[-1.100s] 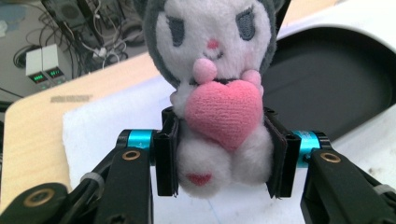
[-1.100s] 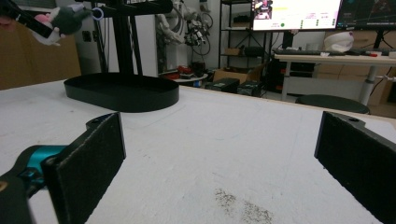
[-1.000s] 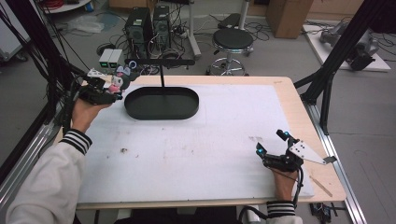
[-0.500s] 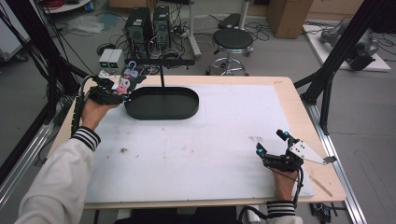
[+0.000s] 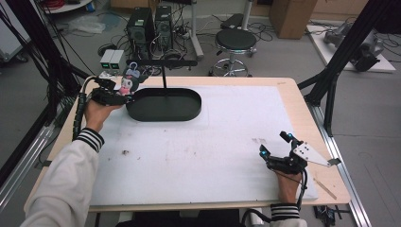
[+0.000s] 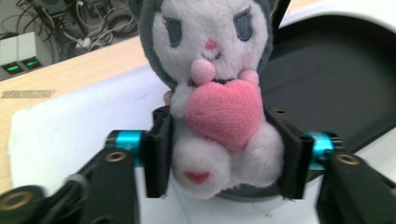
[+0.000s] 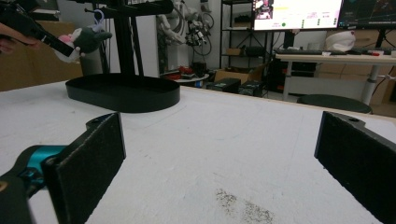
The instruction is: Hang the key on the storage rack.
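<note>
A small plush toy (image 6: 217, 98) is kept between the jaws of the left gripper (image 5: 124, 91) at the far left of the desk (image 5: 293, 101), just at the left end of the black oval tray (image 5: 164, 104). The jaws have just been opening, yet the pads (image 6: 158, 149) are seen lying against the toy's soft sides, so it is judged to be barely held, probably at the point of being let go at the tray's rim. The toy is made of fuzzy fabric, white with a grey hood, a pink felt-like heart on its chest and a small loop on top. The tray is smooth, shallow and dark, with a thin post rising from it. The right gripper (image 5: 278, 150) is rested at the near right on the white foam mat (image 5: 213, 156), its jaws spread wide and empty.
</note>
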Demonstrator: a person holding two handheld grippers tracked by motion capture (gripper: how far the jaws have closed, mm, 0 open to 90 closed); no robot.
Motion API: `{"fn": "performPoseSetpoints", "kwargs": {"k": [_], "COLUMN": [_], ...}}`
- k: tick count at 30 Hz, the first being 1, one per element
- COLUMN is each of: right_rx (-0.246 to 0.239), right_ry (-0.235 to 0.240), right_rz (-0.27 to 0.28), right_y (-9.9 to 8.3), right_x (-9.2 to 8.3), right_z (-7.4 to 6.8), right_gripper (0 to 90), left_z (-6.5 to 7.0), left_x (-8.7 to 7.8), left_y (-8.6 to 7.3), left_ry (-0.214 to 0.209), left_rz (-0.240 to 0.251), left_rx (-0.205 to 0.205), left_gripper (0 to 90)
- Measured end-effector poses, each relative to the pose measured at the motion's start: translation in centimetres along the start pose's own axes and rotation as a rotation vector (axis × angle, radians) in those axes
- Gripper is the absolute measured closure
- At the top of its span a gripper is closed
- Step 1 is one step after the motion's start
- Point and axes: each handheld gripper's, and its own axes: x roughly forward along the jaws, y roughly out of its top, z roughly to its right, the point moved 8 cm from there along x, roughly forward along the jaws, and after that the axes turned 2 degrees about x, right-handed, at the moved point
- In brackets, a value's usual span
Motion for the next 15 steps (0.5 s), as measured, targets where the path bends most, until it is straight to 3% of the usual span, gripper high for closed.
{"fn": "performPoseSetpoints", "kwargs": {"k": [3,4,5,6,7,9,10,15], "right_rx": [-0.001,-0.004,-0.004,-0.007,-0.007,-0.001,0.000,-0.004], "right_ry": [-0.001,-0.003,-0.003,-0.006,-0.006,-0.006,-0.007,-0.008], "right_rz": [0.001,0.003,0.003,0.003,0.003,0.001,0.001,0.004], "right_y": [0.0,0.0,0.0,0.0,0.0,0.0,0.0,0.0], "right_x": [0.0,0.0,0.0,0.0,0.0,0.0,0.0,0.0], "right_z": [0.0,0.0,0.0,0.0,0.0,0.0,0.0,0.0], "right_gripper": [0.8,0.8,0.8,0.9,0.9,0.8,0.8,0.8], "left_z": [0.0,0.3,0.3,0.4,0.5,0.7,1.0,2.1], "left_x": [-0.3,-0.7,-0.7,-1.0,-1.3,-2.1,-2.8,-5.9], "left_y": [0.2,0.2,0.2,0.2,0.2,0.3,0.4,0.1], "left_ry": [-0.050,-0.123,-0.123,-0.151,-0.167,-0.197,-0.228,-0.256], "left_rz": [0.040,0.067,0.067,0.082,0.098,0.148,0.195,0.342], "left_rx": [-0.060,-0.086,-0.086,-0.098,-0.107,-0.133,-0.124,-0.028], "left_gripper": [39.0,30.0,24.5,16.8,16.8,4.4,2.0,1.7]}}
